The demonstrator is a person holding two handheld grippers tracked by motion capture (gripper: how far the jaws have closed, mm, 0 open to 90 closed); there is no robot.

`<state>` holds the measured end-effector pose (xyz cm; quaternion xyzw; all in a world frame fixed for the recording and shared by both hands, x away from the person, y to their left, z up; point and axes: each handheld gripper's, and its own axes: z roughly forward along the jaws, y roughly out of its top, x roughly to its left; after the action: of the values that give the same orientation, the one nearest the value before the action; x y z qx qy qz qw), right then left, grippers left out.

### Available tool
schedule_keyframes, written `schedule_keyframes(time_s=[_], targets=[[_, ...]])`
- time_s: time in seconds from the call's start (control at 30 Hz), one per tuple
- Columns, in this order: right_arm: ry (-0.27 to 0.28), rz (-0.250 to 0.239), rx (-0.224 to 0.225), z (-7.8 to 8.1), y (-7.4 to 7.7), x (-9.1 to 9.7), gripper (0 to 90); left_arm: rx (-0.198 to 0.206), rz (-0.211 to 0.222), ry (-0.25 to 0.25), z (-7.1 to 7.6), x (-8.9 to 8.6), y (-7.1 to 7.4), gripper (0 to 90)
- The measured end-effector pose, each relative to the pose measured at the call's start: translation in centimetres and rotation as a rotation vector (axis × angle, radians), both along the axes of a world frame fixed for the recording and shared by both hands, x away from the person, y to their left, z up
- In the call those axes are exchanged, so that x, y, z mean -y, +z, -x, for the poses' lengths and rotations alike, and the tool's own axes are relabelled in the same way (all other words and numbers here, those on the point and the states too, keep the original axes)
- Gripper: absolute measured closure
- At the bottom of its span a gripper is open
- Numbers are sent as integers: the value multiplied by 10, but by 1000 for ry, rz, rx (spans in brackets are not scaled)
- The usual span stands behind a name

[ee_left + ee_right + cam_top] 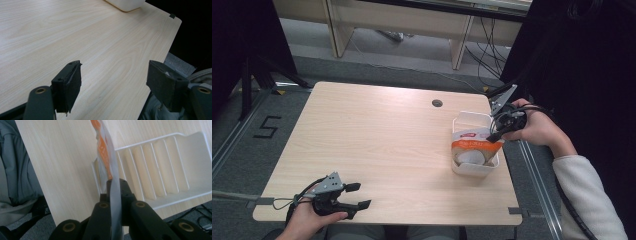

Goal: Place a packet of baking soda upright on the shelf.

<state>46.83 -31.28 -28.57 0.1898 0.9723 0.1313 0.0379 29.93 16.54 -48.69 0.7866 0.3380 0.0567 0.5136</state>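
Note:
An orange and white pouch point(473, 146) stands upright in a white ribbed bin point(463, 119) at the table's right edge. My right gripper point(497, 134) is shut on the pouch's top right edge. In the right gripper view the pouch point(108, 160) runs edge-on up from my shut right gripper point(115, 183), over the bin point(162, 167). My left gripper point(359, 196) rests at the table's front left corner, held in a hand, open with nothing between its fingers. In the left gripper view the left gripper point(113, 75) gapes wide over bare wood.
The light wood table point(377, 140) has a round cable hole point(437, 103) near its far edge. A corner of the bin point(126, 4) shows at the top of the left gripper view. Desks and cables stand beyond the table; black cloth hangs at the right.

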Motion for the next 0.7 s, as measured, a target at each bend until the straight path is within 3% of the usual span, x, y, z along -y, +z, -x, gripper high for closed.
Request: schedule_keyframes(time_s=[0.1, 0.2, 0.27, 0.43, 0.5, 0.57, 0.63, 0.7], targets=[[-31, 33, -12, 1, -4, 4, 900, 1, -4, -1, 0, 0, 0, 271], [-20, 59, -11, -1, -8, 7, 900, 1, -4, -2, 0, 0, 0, 271], [-56, 90, -29, -1, -12, 9, 900, 1, -4, -2, 0, 0, 0, 271], [-44, 107, -59, -5, -33, 2, 891, 0, 1, 1, 0, 0, 0, 271], [-25, 111, -56, -8, -34, 0, 881, -3, 1, 5, 0, 0, 0, 271], [-44, 115, -62, -7, -35, -1, 870, 13, -6, -10, -1, -1, 0, 271], [-54, 120, -62, -6, -35, -2, 864, -2, 4, 4, 0, 0, 0, 271], [-48, 116, -52, -6, -34, -2, 783, 7, -1, -5, 0, 0, 0, 271]])
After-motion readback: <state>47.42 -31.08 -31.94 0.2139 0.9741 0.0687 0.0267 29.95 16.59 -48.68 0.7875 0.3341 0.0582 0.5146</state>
